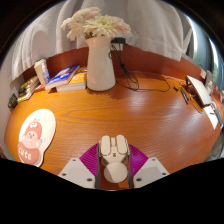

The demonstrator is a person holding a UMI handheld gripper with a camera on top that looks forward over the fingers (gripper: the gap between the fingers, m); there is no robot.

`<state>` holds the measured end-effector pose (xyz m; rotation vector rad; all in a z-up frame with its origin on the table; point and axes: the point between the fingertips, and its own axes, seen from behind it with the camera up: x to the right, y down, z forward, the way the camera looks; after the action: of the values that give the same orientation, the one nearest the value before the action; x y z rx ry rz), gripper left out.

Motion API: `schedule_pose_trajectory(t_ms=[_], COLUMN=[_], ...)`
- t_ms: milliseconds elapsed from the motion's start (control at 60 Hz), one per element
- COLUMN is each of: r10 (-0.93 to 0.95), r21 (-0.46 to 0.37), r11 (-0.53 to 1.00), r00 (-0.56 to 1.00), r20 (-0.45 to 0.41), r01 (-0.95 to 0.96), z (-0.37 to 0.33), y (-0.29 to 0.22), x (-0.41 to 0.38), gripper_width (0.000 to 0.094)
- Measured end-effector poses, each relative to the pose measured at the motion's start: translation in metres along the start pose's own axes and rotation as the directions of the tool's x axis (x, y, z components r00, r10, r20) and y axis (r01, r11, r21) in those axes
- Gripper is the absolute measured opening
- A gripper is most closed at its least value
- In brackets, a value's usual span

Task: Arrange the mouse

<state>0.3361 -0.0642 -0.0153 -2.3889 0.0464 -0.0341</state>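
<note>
A white and beige mouse (113,162) lies lengthwise between my two fingers, with its buttons pointing forward. The magenta pads (91,158) press against both of its sides. My gripper (113,150) is shut on the mouse over the brown wooden table (150,115). A round mouse pad with a pink cartoon figure (36,136) lies on the table, left of the fingers.
A white vase with pale flowers (100,60) stands at the back middle of the table. Books (60,78) lie to its left. A black cable (150,82) runs right toward a flat grey device (200,92). A person in a white shirt (150,25) sits behind the table.
</note>
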Motion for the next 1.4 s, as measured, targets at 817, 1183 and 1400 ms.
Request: schedule_pose_trajectory(t_ms=[817, 1183, 1400], r10=[-0.015, -0.02, -0.014], r21=[0.153, -0.044, -0.03], r11=[0.988, 0.999, 0.999], r00=[1.0, 1.0, 1.0], r20=[0.005, 0.018, 0.016], r01=[0.014, 0.021, 0.014], z=[-0.063, 0.021, 0.026], y=[-0.157, -0.042, -0.035], x=[-0.229, -0.288, -0.286], gripper_width=[0.0382, 0.0379, 0.0421])
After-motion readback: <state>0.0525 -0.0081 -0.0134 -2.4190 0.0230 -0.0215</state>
